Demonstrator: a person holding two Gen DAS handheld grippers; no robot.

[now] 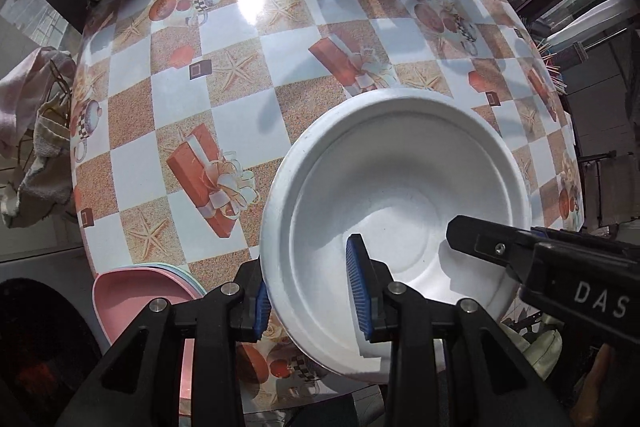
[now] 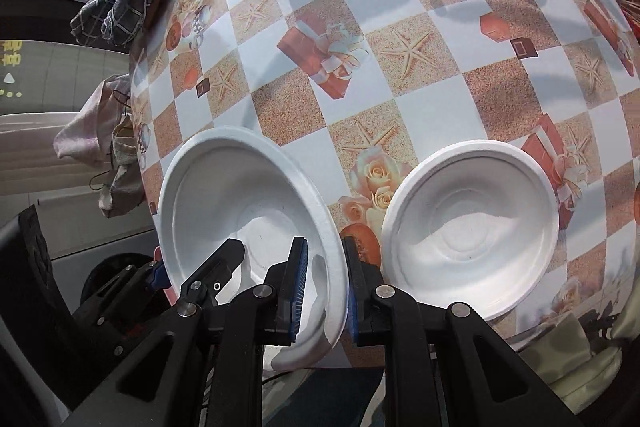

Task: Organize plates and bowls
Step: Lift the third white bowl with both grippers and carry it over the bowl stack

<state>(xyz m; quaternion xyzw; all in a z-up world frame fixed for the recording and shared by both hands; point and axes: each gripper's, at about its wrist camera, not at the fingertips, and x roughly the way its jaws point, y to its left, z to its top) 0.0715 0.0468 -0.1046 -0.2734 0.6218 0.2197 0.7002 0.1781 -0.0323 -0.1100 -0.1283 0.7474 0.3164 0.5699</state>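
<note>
1. Left wrist view: the left gripper (image 1: 314, 301) has its fingers pinching the near-left rim of a white bowl (image 1: 400, 171), one blue pad outside the wall, the other inside.
2. The bowl sits tilted, just above the checkered tabletop (image 1: 224, 27). The right gripper's black finger (image 1: 480, 239) pokes into the bowl from the right side.
3. Left of the fingers there's a pink plate (image 1: 132, 287) stack at the tabletop edge.
4. Right wrist view: the right gripper (image 2: 324, 291) has its fingers nearly together, clamping that bowl's right rim.
5. A second white bowl (image 2: 472, 227) rests on the tabletop just right of the fingers, apart from the held one.
</note>
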